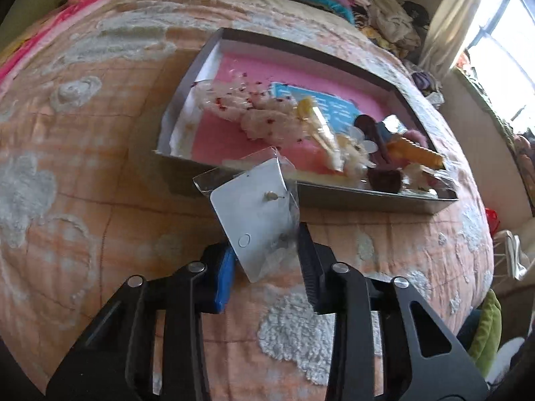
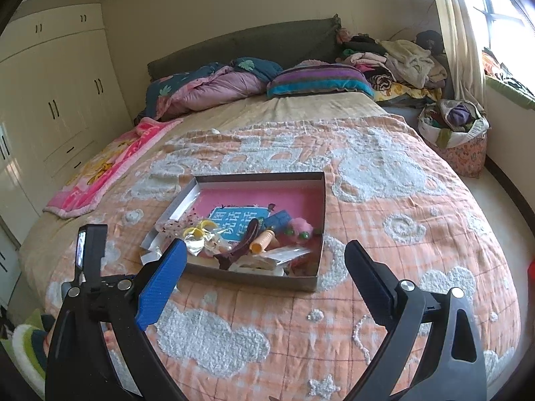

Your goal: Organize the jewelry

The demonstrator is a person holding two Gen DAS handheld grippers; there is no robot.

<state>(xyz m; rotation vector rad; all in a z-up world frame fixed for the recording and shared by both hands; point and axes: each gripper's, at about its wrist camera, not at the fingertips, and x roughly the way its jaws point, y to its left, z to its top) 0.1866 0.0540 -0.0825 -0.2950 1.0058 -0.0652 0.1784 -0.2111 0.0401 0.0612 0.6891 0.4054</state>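
My left gripper [image 1: 265, 240] is shut on a white earring card [image 1: 250, 207] in a clear plastic sleeve, its lower edge pinched between the blue and black pads. A small earring [image 1: 271, 195] is pinned to the card. The card hangs just in front of the near wall of a shallow grey box [image 1: 367, 197] with a pink lining. In the right wrist view the box [image 2: 254, 277] holds a brown hair clip [image 2: 240, 247], an orange roller [image 2: 262, 242], a pink fluffy piece [image 2: 301, 227] and yellow rings [image 2: 200, 229]. My right gripper [image 2: 266, 245] stands open before the box, holding nothing.
The box lies on an orange quilt [image 2: 367, 200] with white fleecy patches covering a bed. Pillows and folded bedding [image 2: 254, 80] sit at the headboard, a clothes pile [image 2: 401, 60] and a full bag [image 2: 454, 130] at the far right. Wardrobes [image 2: 50, 100] line the left wall.
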